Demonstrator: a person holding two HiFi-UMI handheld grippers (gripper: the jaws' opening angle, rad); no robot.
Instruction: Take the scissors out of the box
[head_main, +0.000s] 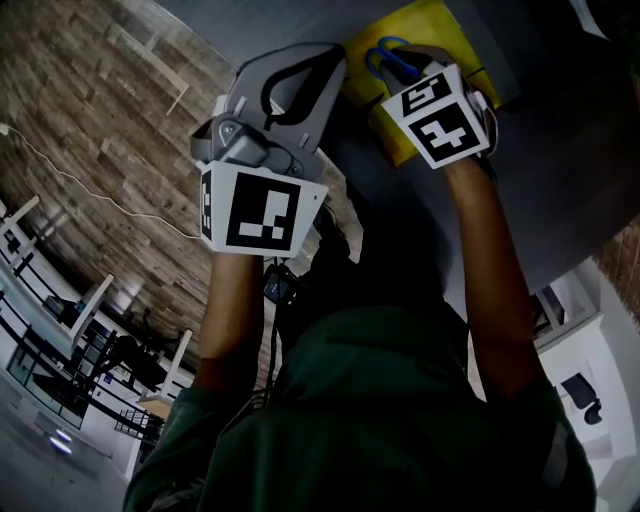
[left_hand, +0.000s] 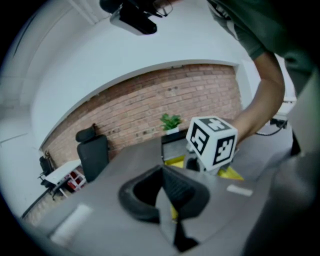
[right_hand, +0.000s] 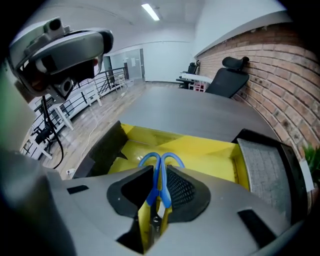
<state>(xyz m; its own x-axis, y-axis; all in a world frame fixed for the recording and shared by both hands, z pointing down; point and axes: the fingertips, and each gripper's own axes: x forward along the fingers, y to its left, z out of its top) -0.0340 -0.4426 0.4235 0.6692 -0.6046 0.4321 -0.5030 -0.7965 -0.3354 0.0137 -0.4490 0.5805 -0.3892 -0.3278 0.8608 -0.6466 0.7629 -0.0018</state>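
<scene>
Blue-handled scissors (right_hand: 159, 182) are clamped between the jaws of my right gripper (right_hand: 158, 192), which is shut on them just above the yellow box (right_hand: 200, 152). Their blue loops (head_main: 392, 58) show past the right gripper (head_main: 420, 80) in the head view, over the yellow box (head_main: 430, 25). My left gripper (head_main: 300, 85) hovers over the grey table to the left of the box, jaws shut with nothing between them. The left gripper view shows its closed jaws (left_hand: 167, 197) with the right gripper's marker cube (left_hand: 212, 142) and the box (left_hand: 175, 161) beyond.
A dark lid flap (right_hand: 272, 170) lies at the box's right side and another flap (right_hand: 102, 147) at its left. A white strip (left_hand: 239, 190) lies on the grey table (left_hand: 100, 200). An office chair (left_hand: 92, 152) and a potted plant (left_hand: 171, 122) stand by the brick wall.
</scene>
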